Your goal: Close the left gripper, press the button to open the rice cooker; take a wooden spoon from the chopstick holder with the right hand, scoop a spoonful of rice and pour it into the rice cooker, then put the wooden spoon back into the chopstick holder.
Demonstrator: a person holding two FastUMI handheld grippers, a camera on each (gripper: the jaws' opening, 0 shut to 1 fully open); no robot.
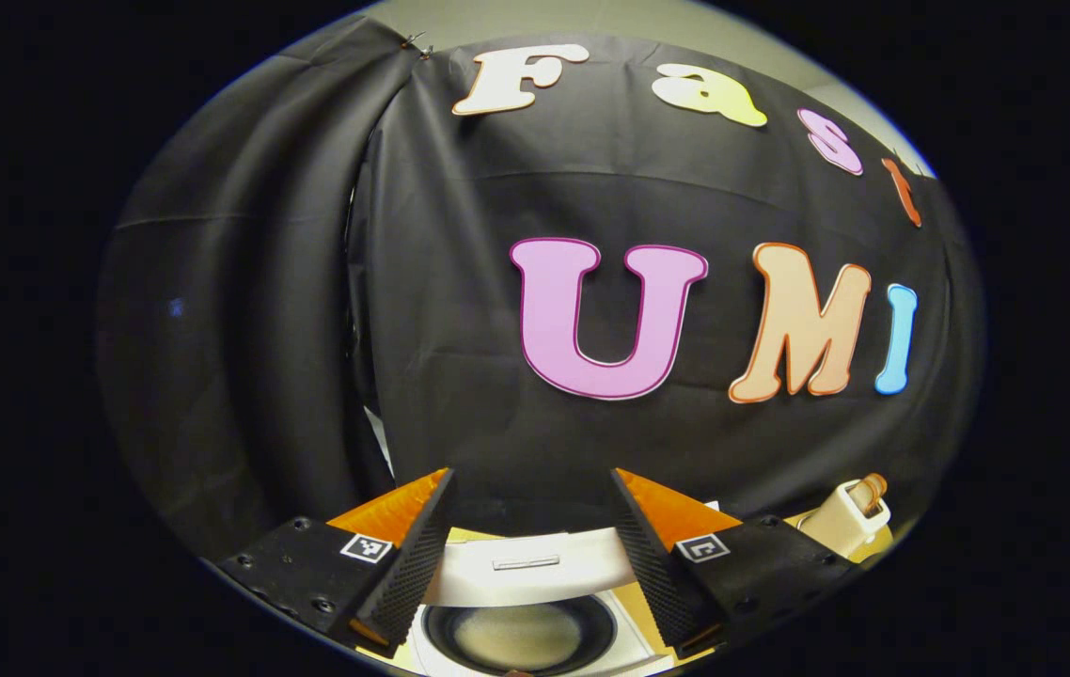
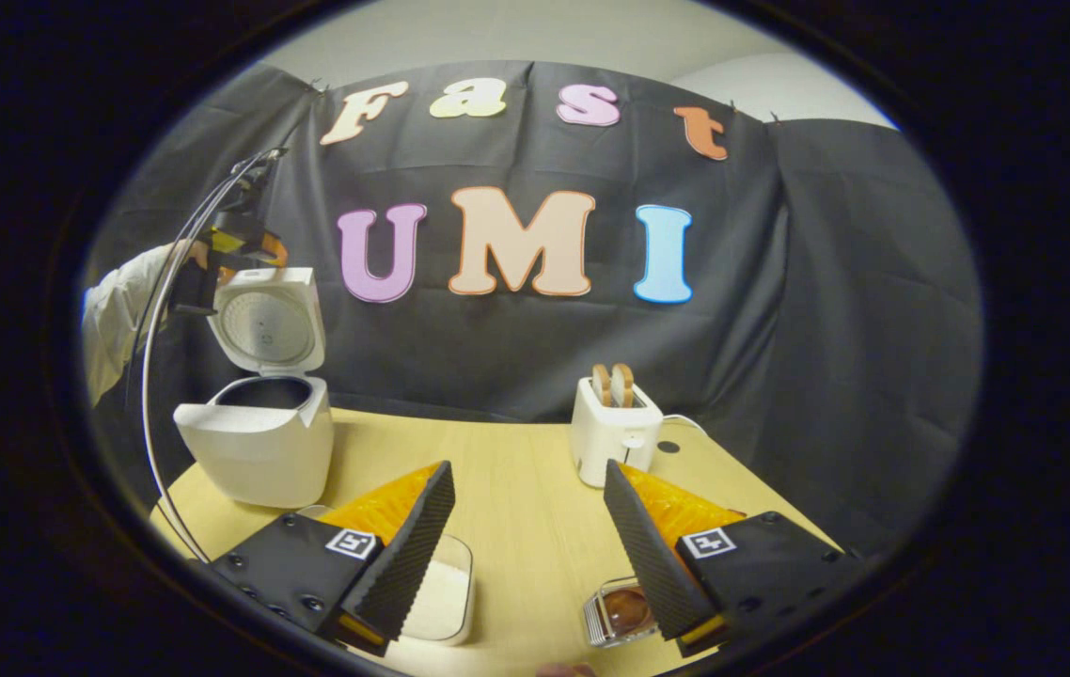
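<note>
Nearest in the right gripper view, right gripper (image 2: 527, 527) spread wide, nothing between the fingers. Just under the left finger at 7 o'clock, a white square container of rice (image 2: 441, 597); at 5 o'clock, a clear holder (image 2: 618, 611) with something brown and rounded inside, probably the chopstick holder with the wooden spoon, though too hidden by the finger to say for sure. Likely light and stiff, that spoon, smooth-handled and apt to swivel in a loose pinch; best taken on the upper handle, well clear of the bowl. Rice loose and spill-prone, so level carrying called for.

Farther along the yellow table (image 2: 516, 470), at 12 o'clock, a white toaster (image 2: 612, 428) with two slices standing up; no obstacle unless swung wide. At 10 o'clock, the rice cooker (image 2: 258, 442), lid upright and open, so the button step looks done. Above it, the other gripper and a sleeved arm, near the lid.

In the left gripper view, left gripper (image 1: 531, 536) also wide apart and empty, poised over the cooker's inner pot (image 1: 521, 635).
</note>
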